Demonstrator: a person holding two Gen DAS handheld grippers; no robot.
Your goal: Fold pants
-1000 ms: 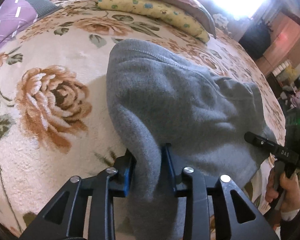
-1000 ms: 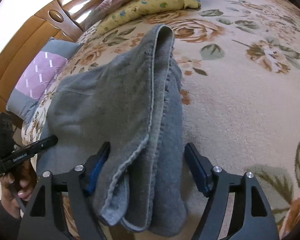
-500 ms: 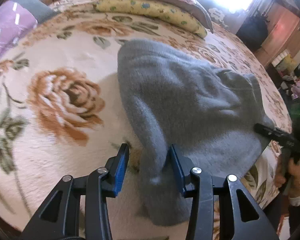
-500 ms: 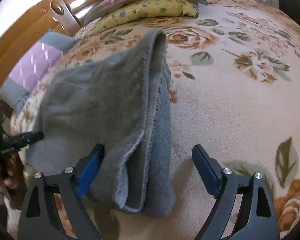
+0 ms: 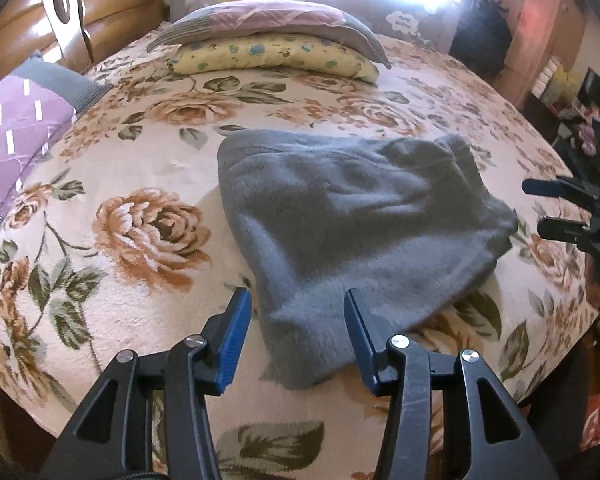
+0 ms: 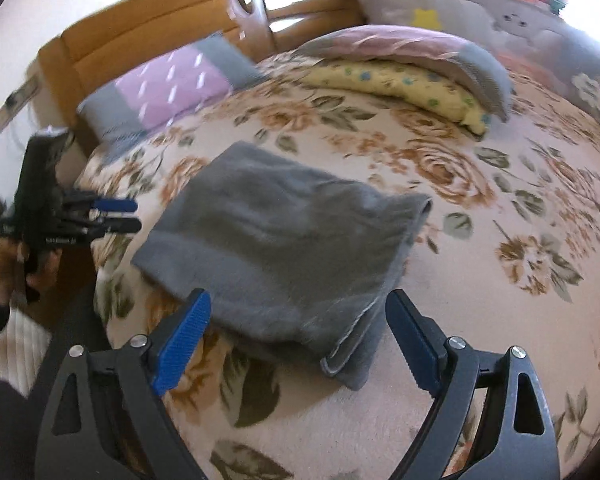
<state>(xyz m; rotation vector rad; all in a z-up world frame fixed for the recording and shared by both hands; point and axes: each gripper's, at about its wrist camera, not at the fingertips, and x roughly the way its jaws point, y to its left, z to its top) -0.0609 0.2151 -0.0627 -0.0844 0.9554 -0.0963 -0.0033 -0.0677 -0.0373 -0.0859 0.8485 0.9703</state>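
Hovering tilted down over the folded pants (image 5: 352, 216), left claw (image 5: 296, 336) opening, right claw (image 6: 300, 336) spread, both empty.

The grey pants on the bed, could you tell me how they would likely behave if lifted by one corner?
The grey pants would probably sag and unfold: the cloth lies soft and rumpled, with loose layers showing at the near edge. They look fleecy and thick, so likely not slippery against the flowered blanket, and fairly light.

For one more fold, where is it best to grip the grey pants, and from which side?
Probably the near corner of the grey pants, approached from the bed's front edge: there the layered hems lie open toward the right gripper, so one finger can slide underneath the stack.
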